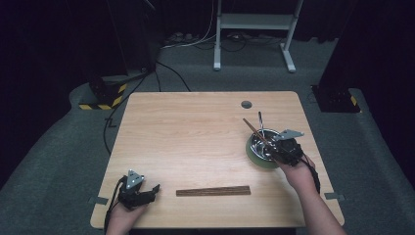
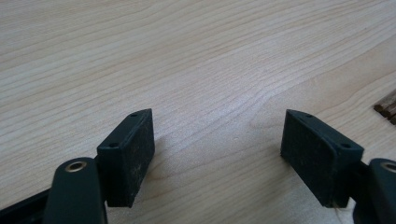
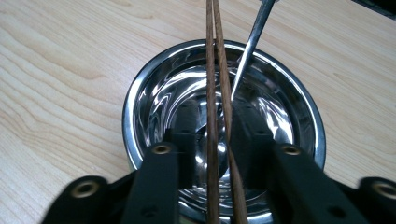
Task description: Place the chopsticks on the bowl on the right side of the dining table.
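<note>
The right gripper [image 3: 219,140] is clamped on a pair of wooden chopsticks [image 3: 215,70] over the steel bowl [image 3: 140,98], where a metal utensil [image 3: 250,44] leans. If the thin sticks twist, they could scissor apart or knock that utensil out. The left gripper [image 2: 217,154] rests wide open on the table [image 2: 187,56], holding nothing.

A pair of brown wooden chopsticks [image 3: 217,93] slants up over the shiny steel bowl [image 3: 140,100].
</note>
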`<state>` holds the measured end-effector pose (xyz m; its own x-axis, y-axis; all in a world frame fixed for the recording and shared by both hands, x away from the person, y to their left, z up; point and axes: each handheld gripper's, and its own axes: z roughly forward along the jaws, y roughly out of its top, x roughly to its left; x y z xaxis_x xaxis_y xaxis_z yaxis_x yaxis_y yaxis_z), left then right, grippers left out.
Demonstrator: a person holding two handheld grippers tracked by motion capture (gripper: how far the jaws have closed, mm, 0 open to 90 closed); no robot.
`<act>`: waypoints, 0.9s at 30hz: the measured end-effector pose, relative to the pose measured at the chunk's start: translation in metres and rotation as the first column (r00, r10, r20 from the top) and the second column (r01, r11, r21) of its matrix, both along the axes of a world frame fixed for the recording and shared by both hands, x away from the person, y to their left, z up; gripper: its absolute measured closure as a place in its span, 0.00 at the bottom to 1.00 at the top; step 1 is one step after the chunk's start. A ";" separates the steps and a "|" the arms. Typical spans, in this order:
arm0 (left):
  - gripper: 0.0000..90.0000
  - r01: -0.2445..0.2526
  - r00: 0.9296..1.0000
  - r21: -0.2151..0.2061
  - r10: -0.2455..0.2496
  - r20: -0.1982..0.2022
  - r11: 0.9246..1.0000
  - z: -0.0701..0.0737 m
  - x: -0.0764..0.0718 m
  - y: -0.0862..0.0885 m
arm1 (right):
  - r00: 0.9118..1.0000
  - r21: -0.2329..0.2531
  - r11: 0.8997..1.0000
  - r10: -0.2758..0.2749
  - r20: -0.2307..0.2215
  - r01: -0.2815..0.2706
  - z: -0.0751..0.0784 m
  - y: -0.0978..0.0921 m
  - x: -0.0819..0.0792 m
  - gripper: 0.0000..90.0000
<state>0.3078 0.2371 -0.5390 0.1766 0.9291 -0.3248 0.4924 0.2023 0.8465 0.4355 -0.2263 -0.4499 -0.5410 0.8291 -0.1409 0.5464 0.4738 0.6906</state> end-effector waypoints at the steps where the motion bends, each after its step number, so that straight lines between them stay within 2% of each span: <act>1: 0.29 0.000 1.000 -0.003 0.000 0.002 1.000 0.000 0.000 0.000 | 1.000 -0.006 1.000 -0.001 0.004 0.001 0.001 -0.001 0.001 0.71; 2: 0.29 0.013 1.000 0.017 -0.013 -0.003 1.000 0.000 0.000 0.001 | 1.000 -0.006 1.000 -0.008 0.000 0.008 0.000 -0.001 0.002 0.70; 5: 0.29 0.014 1.000 0.021 -0.014 -0.006 1.000 0.000 0.000 0.002 | 0.999 0.001 1.000 -0.014 -0.028 0.014 -0.003 -0.003 0.007 0.67; 13: 0.29 0.013 1.000 0.018 -0.013 -0.003 1.000 0.000 0.000 0.001 | 0.997 -0.023 0.999 -0.027 -0.067 0.026 -0.011 -0.004 0.011 0.72; 15: 0.29 0.013 1.000 0.019 -0.013 -0.005 1.000 0.000 0.000 0.002 | 0.998 -0.029 0.999 -0.029 -0.055 0.027 -0.012 -0.004 0.012 0.75; 19: 0.29 0.014 1.000 0.019 -0.014 -0.005 1.000 0.000 0.000 0.002 | 0.998 -0.042 0.999 -0.018 -0.068 0.015 -0.013 -0.003 0.012 0.81; 21: 0.29 0.014 1.000 0.020 -0.014 -0.005 1.000 0.000 0.000 0.002 | 0.998 -0.042 0.999 -0.024 -0.059 0.021 -0.015 -0.002 0.011 0.83; 27: 0.29 0.014 1.000 0.019 -0.014 -0.004 1.000 0.000 0.000 0.002 | 0.998 -0.044 0.999 -0.016 -0.069 0.013 -0.015 -0.003 0.011 0.85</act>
